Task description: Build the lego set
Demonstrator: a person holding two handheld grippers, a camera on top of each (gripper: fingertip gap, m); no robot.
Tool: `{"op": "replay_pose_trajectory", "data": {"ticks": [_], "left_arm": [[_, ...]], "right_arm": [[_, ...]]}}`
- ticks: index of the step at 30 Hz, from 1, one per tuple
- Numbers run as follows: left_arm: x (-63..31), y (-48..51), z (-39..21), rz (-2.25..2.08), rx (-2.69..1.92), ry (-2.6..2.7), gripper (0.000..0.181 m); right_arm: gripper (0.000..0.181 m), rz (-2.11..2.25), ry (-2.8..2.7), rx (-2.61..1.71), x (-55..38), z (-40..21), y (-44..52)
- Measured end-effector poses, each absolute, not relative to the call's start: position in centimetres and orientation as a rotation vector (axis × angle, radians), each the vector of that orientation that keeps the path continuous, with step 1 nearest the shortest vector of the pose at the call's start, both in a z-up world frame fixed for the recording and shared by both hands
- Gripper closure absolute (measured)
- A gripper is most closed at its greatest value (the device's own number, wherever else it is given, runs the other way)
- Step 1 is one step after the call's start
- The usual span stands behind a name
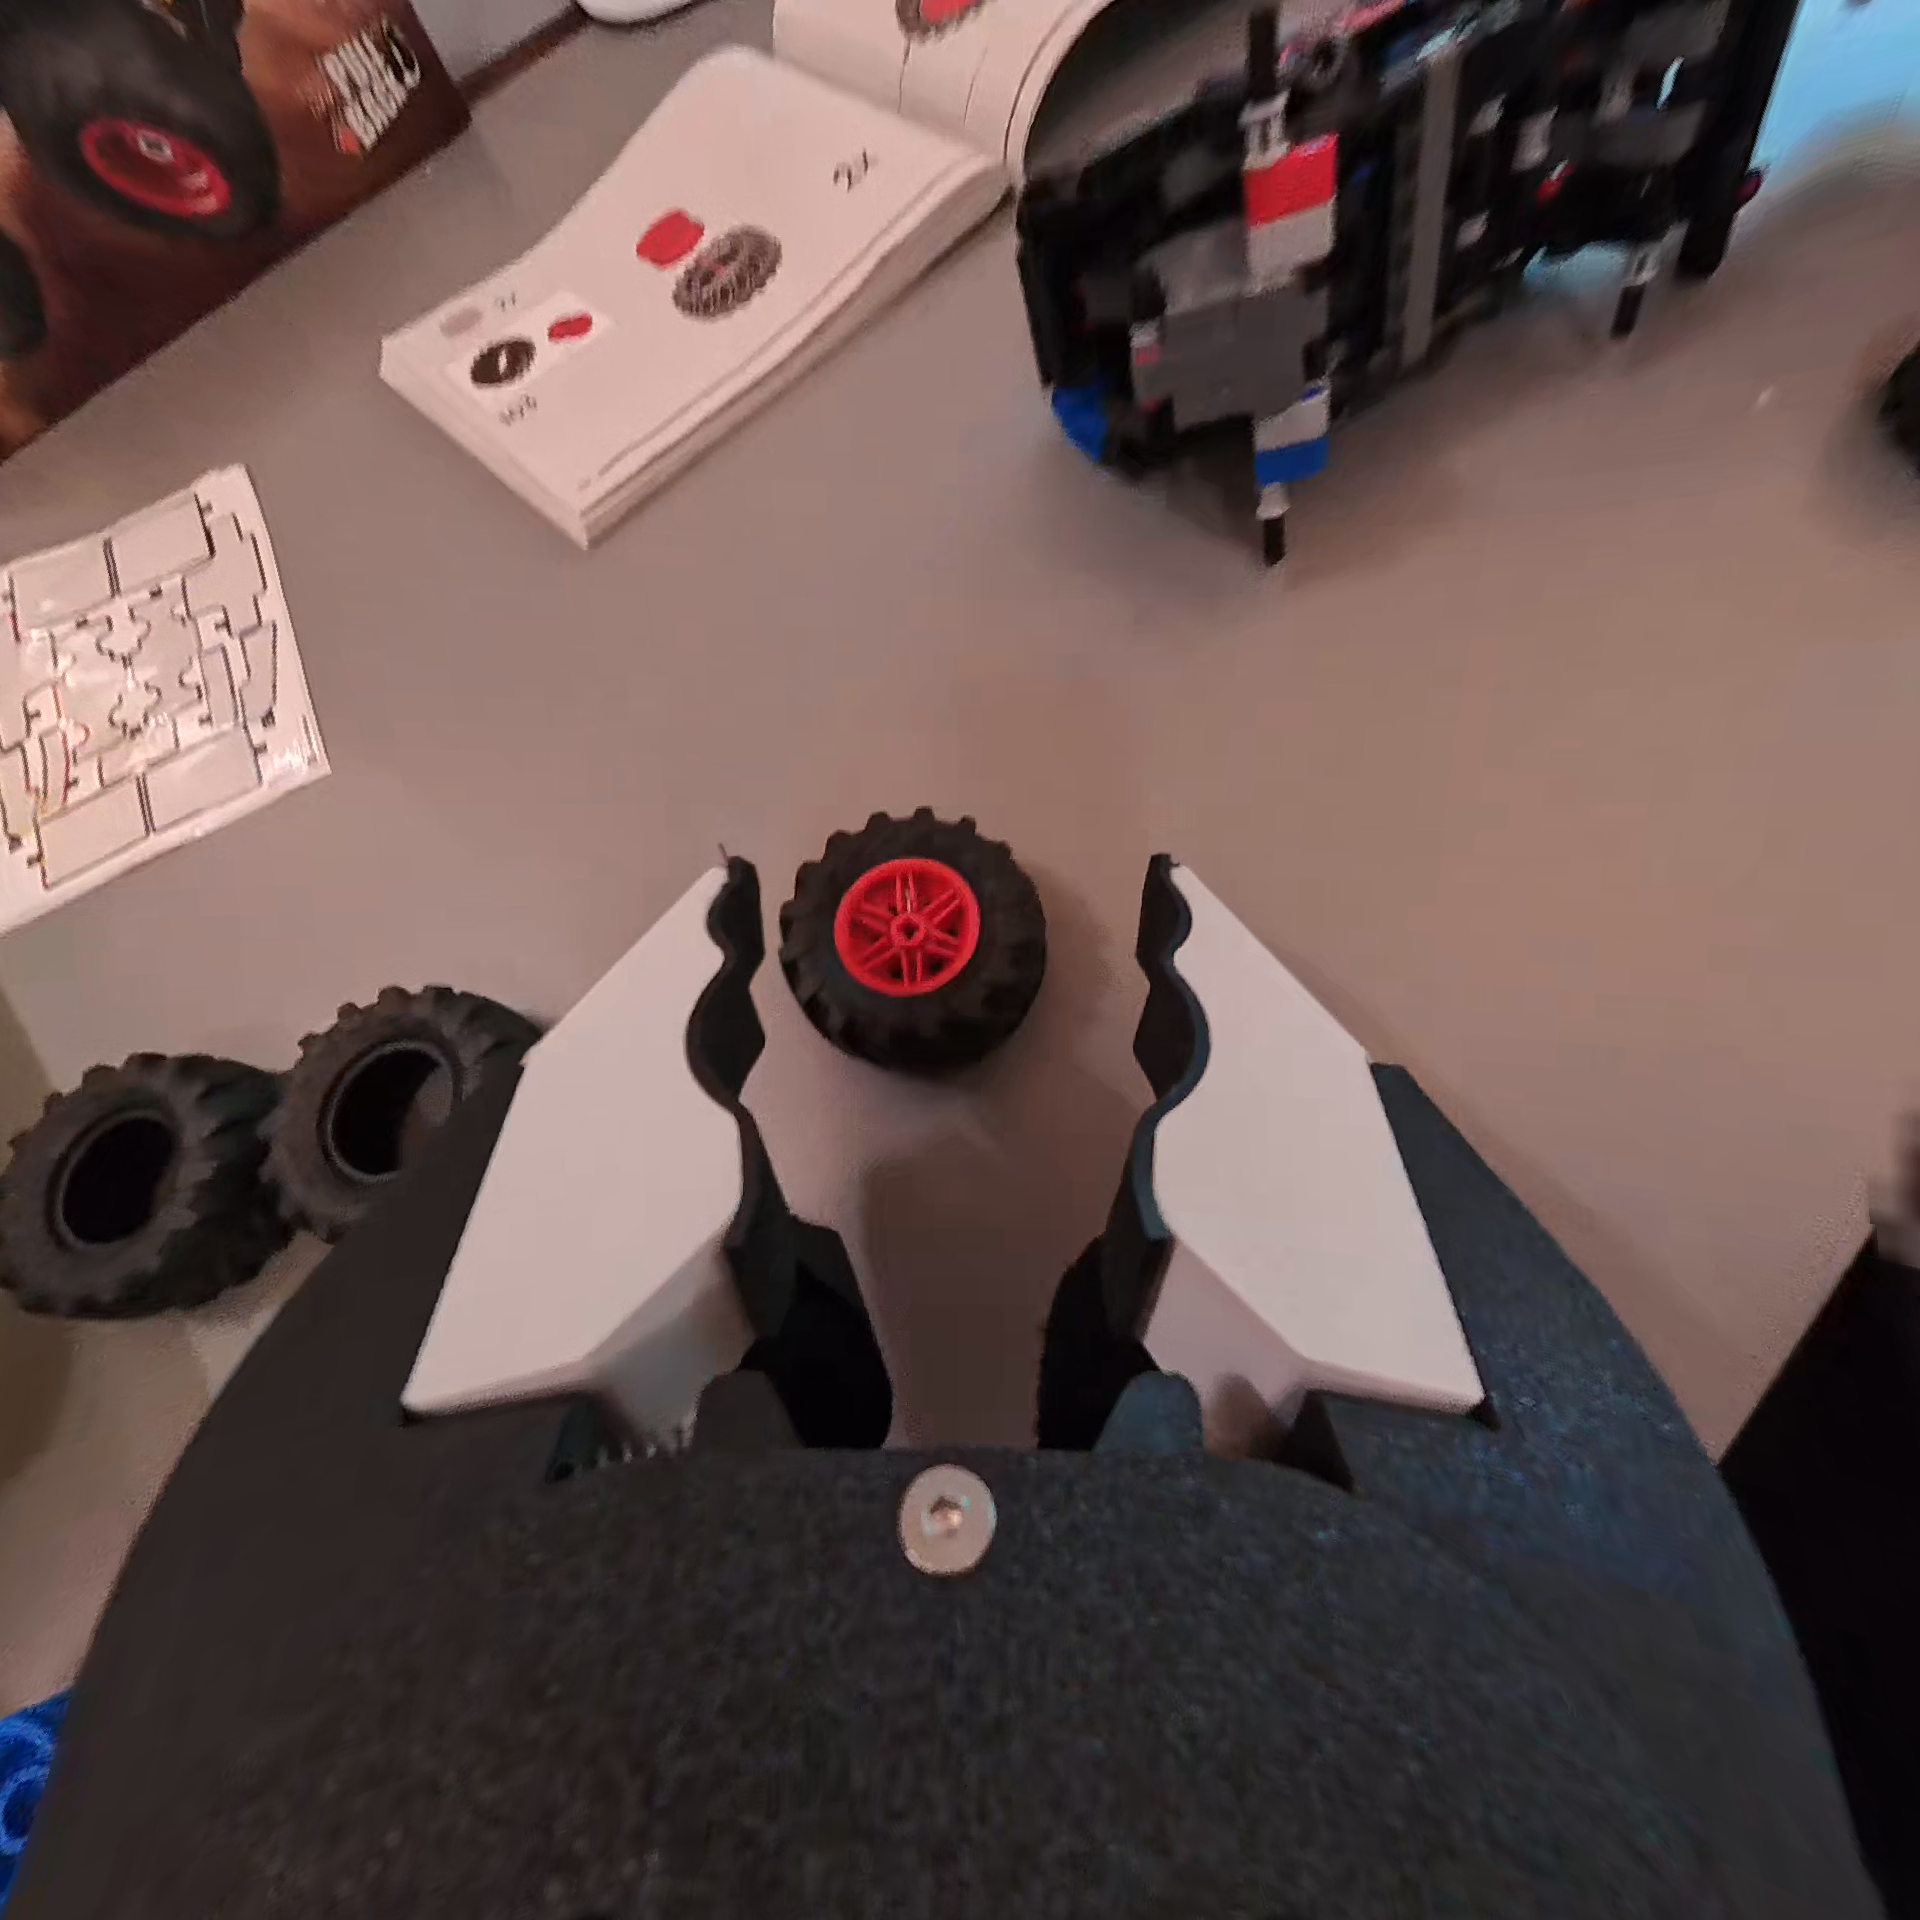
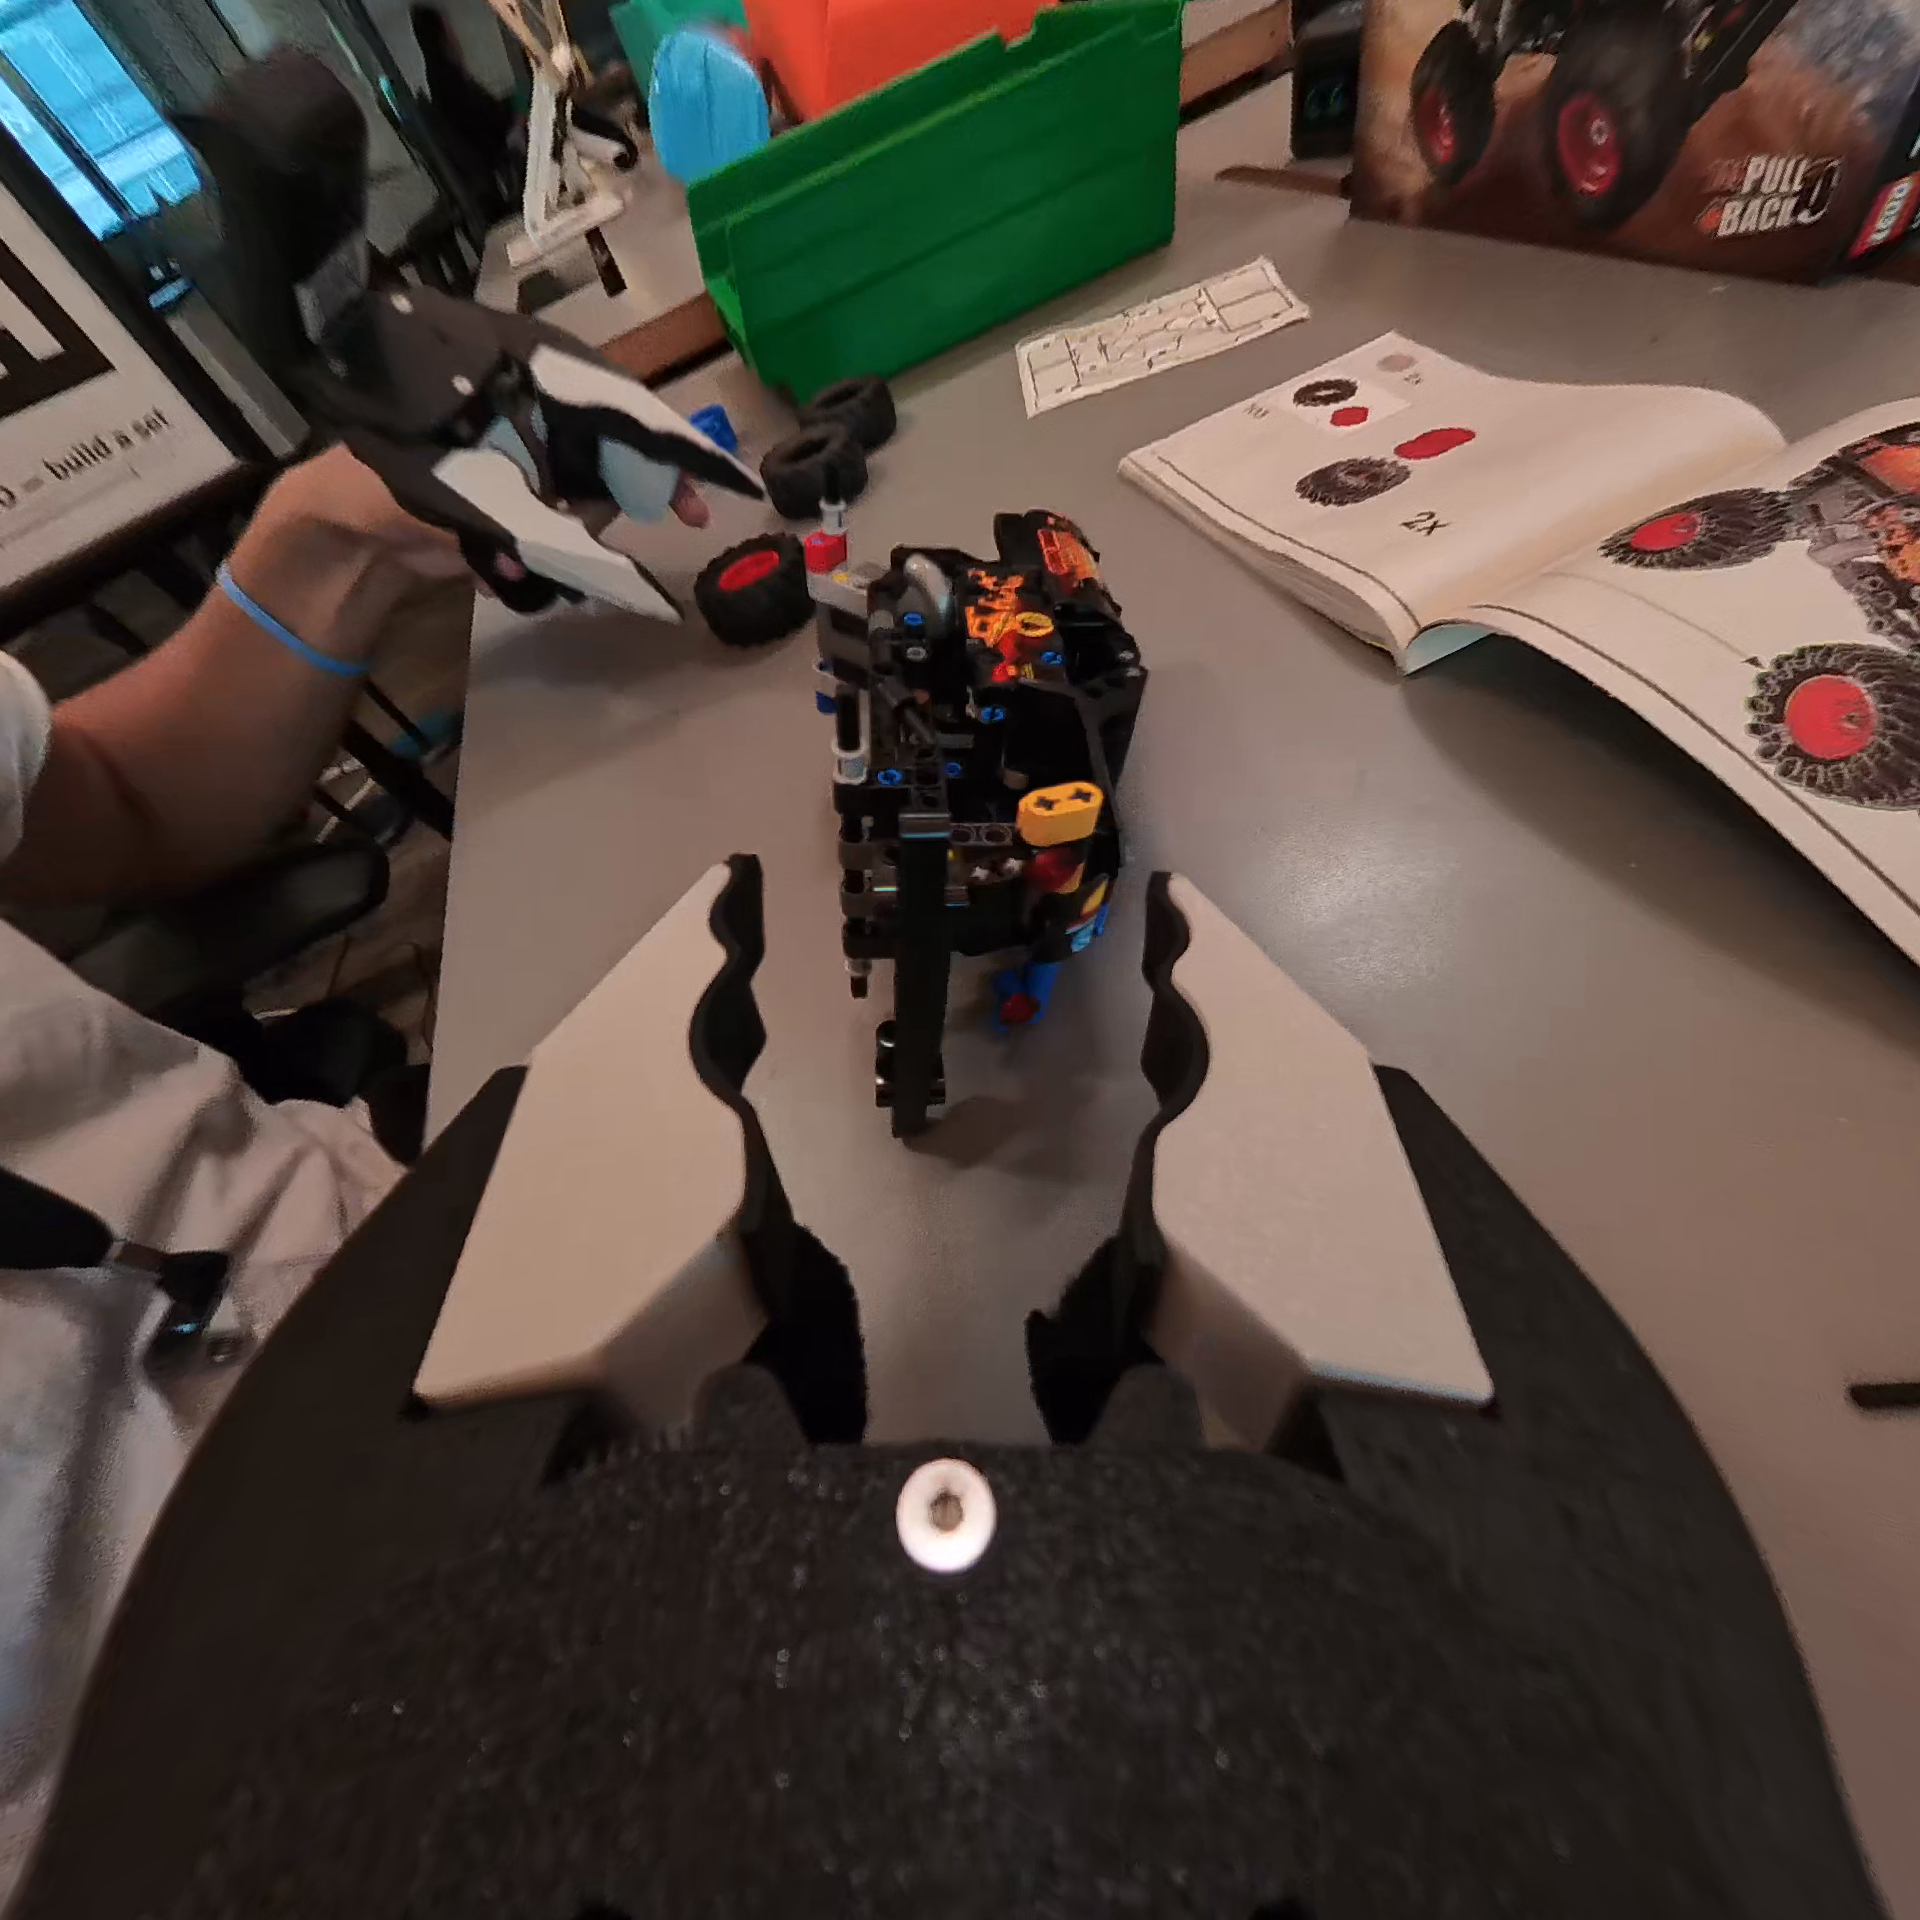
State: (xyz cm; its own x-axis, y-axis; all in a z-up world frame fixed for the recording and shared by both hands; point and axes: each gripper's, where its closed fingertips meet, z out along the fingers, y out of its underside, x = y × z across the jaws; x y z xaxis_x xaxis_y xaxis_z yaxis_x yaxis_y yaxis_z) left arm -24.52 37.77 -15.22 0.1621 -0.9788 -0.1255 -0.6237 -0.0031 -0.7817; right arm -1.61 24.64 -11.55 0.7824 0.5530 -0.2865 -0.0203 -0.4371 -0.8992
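The left tool [image 1: 948, 883] hangs wide and empty over the grey surface [image 1: 1351, 831], and the assembled wheel [image 1: 912, 938] — black knobby tyre on a red spoked rim — lies flat between its tips, nearer the left finger, touching neither. Two bare black tyres [image 1: 249, 1143] lie to that tool's left, with the sticker sheet [image 1: 145, 675] and open instruction booklet [image 1: 717, 281] farther ahead. The right tool [image 2: 951, 894] is also wide and empty — the black truck chassis [image 2: 977, 748] stands just ahead of its tips.
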Motion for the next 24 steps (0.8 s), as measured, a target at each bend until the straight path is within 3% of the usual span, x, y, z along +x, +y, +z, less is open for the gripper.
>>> {"op": "replay_pose_trajectory", "data": {"ticks": [10, 18, 24], "left_arm": [[-23.5, 39.5, -17.0, -0.568, -1.713, 1.686, 0.121], [-14.7, 38.5, -5.6, -0.810, -1.131, 1.582, 0.122], [-9.9, 36.6, -1.0, -0.496, -0.635, 1.423, 0.122]], "right_arm": [[0.116, 0.851, -0.525, -1.888, -1.1, -6.1, 25.6], [0.119, 0.828, -0.719, -1.806, -3.9, -3.0, 30.4], [0.116, 1.078, -0.668, -1.749, -8.3, 0.4, 32.7]]}}
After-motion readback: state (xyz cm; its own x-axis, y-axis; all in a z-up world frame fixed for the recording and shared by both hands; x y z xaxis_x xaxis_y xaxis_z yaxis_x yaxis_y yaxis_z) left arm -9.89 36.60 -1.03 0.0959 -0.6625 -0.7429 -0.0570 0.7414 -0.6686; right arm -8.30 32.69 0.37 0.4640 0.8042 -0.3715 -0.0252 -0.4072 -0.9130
